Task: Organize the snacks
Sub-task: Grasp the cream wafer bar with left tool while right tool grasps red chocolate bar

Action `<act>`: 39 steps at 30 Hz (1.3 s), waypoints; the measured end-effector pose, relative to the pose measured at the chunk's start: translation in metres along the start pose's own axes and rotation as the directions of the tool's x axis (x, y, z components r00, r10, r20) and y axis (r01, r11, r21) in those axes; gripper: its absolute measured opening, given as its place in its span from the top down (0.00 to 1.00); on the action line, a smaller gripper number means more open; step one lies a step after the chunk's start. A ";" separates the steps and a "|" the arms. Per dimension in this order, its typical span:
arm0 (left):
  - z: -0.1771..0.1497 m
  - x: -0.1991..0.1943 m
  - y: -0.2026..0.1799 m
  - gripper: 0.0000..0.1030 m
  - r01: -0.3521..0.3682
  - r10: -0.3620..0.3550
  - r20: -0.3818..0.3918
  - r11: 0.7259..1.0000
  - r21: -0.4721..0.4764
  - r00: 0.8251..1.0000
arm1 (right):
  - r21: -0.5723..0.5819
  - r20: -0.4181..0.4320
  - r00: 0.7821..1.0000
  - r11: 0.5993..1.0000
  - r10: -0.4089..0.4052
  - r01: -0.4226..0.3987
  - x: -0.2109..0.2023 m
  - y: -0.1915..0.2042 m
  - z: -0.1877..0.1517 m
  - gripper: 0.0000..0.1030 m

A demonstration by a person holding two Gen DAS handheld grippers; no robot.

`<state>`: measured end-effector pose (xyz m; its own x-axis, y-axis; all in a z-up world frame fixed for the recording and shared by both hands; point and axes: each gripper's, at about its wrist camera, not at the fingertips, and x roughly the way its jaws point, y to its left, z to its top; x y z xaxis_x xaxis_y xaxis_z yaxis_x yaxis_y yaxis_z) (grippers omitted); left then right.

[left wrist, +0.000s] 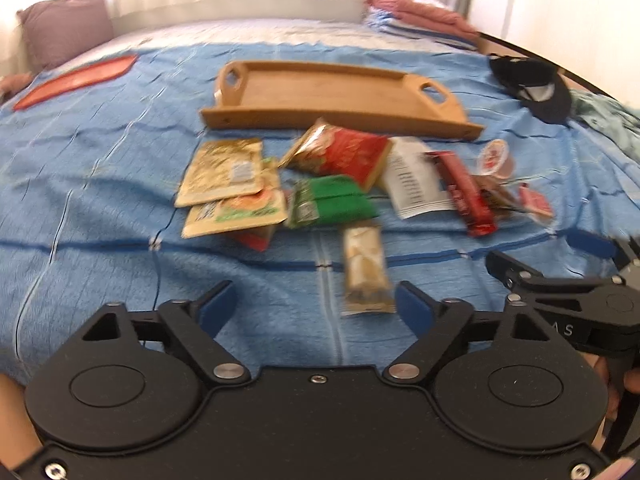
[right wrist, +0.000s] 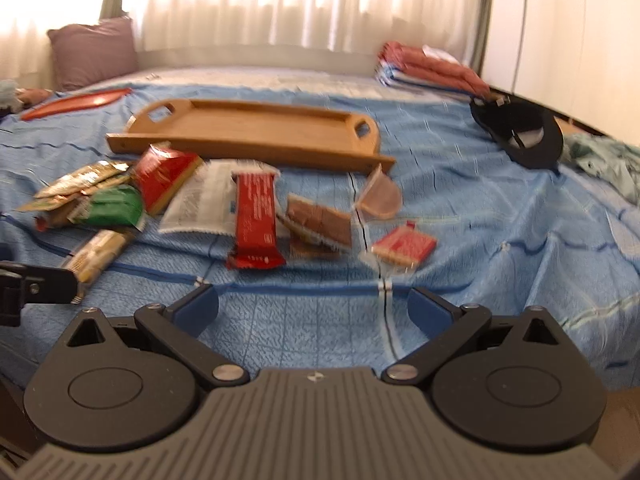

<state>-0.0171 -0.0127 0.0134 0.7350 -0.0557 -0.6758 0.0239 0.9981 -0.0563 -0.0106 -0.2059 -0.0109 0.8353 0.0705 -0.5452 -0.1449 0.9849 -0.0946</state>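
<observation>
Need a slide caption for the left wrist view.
Open left gripper nears a beige bar; snacks lie before an empty wooden tray.

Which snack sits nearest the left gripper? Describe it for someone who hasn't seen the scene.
On the blue bedspread, in front of the wooden tray, lies a heap of snacks. The beige bar lies alone on the near side, just ahead of the left gripper: long, narrow, pale, pointing lengthwise toward the camera.

Both views are smeared, so we cannot read any print on the snack packets (left wrist: pixel 340 184) — colours only. A red packet (left wrist: pixel 256 238) shows just 1 corner from under the 2 gold pouches (left wrist: pixel 224 172). The right gripper (left wrist: pixel 592 276) is cut off by the left view's right edge, and the teal cloth (right wrist: pixel 604 160) runs past the right view's edge — its extent we cannot tell.
</observation>
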 end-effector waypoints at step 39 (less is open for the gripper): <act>0.014 0.010 -0.014 0.81 0.096 -0.095 0.032 0.995 -0.038 0.995 | 0.092 -0.007 0.977 0.973 0.214 -0.213 0.028 0.005 0.045 0.71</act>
<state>-0.0007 -0.0268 0.0174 0.7508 -0.1497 -0.6434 0.0692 0.9864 -0.1488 0.0354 -0.1915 0.0107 0.7808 0.2789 -0.5590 -0.2701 0.9576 0.1006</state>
